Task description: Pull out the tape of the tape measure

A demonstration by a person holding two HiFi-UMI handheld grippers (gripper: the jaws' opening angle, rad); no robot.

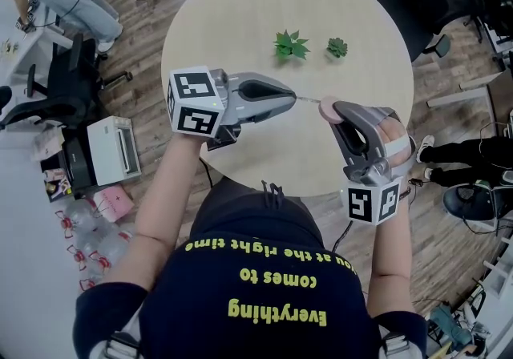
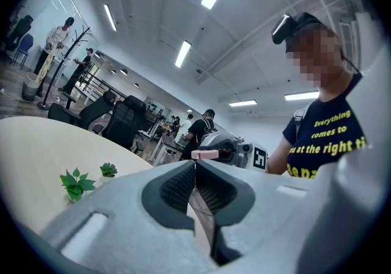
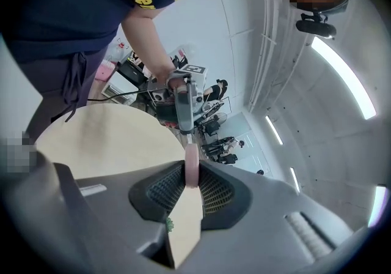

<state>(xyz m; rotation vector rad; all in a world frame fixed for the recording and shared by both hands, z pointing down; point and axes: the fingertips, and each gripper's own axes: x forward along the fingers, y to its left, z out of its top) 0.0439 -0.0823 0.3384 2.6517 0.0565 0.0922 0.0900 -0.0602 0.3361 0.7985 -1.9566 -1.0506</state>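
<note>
The small pink tape measure [image 1: 327,107] is held above the tabletop [image 1: 240,13], its disc-shaped case clamped across the flat faces by the jaws of the right gripper [image 1: 335,111]. The left gripper [image 1: 293,95] has its jaws clenched on the end of the thin tape [image 1: 309,98], a short length spanning the gap between them. Assessment: the case is light, hard and probably smooth. The tape is narrow, limp and likely spring-loaded, best held at its end tab and drawn straight.
</note>
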